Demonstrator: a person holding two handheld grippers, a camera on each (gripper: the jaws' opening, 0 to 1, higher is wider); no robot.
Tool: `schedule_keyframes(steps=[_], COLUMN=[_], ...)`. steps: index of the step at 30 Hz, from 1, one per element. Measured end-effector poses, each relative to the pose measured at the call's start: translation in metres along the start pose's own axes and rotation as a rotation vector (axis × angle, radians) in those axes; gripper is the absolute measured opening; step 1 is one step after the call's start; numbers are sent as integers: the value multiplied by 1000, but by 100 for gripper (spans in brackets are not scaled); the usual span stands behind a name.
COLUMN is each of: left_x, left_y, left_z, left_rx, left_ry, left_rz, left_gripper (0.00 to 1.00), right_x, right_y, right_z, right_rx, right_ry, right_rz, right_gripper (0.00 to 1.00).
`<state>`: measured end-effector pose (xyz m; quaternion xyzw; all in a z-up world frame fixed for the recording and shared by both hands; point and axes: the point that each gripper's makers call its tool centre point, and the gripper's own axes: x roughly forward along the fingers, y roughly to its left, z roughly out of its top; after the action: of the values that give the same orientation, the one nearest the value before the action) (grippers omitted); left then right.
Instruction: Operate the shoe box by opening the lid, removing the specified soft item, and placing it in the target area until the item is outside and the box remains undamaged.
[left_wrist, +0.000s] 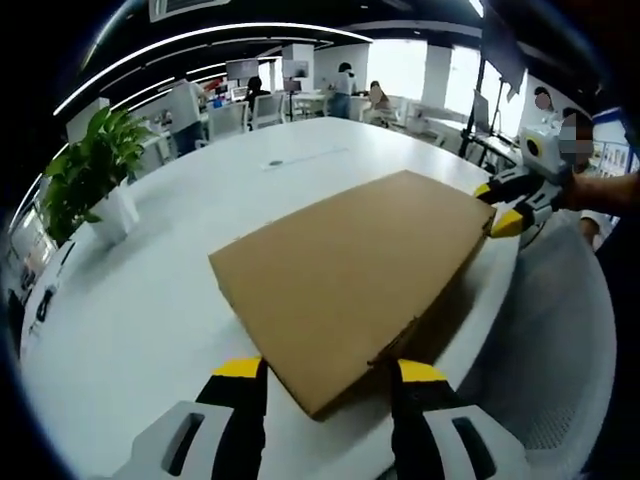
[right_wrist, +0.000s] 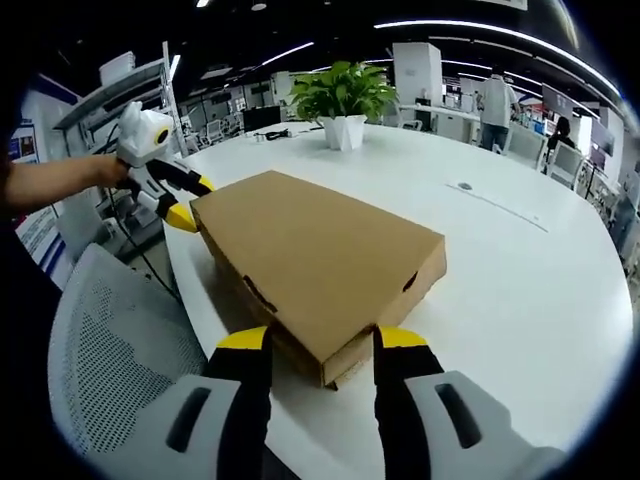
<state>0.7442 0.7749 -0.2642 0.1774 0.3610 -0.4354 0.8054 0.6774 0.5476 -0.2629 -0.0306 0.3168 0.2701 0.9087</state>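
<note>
Flat brown cardboard shoe box (left_wrist: 350, 275), lid shut, lies on the white round counter (left_wrist: 150, 290). Left hand-held gripper (left_wrist: 325, 375) and right hand-held gripper (right_wrist: 312, 345) both spread, straddling opposite corners at 6 o'clock. Opening step pending; next: lift lid edge gently.

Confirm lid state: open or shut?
Shut. The lid lies flat on the box in both views, with no gap; the tongs sit at opposite corners.

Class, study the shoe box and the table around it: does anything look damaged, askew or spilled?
Nothing stands out. The shoe box lies closed and undented on the white table, a gripper at each end.
</note>
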Motion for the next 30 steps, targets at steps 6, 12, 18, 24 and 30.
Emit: schedule_keyframes(steps=[6,12,18,24,30], left_x=[-8,-16,-22,-29,-37], left_y=[1,-7,-12,-16,-15], left_z=[4,16,27,40,57], left_rx=[-13,-16,-22,-44,-50], left_ry=[-21,-53,-79,-123,-168], left_rz=[-14,-15,-16,-15,-5], left_gripper=[51,55,59,63,66], right_x=[-5,-13,-16,-22,-28], right_y=[1,3,2,1,0], right_z=[8,21,28,39,55], right_rx=[9,17,4,-3,-13], right_ry=[-17,-27,-32,-53,-84], right_rz=[9,15,18,16,8], right_gripper=[37,37,38,40,41])
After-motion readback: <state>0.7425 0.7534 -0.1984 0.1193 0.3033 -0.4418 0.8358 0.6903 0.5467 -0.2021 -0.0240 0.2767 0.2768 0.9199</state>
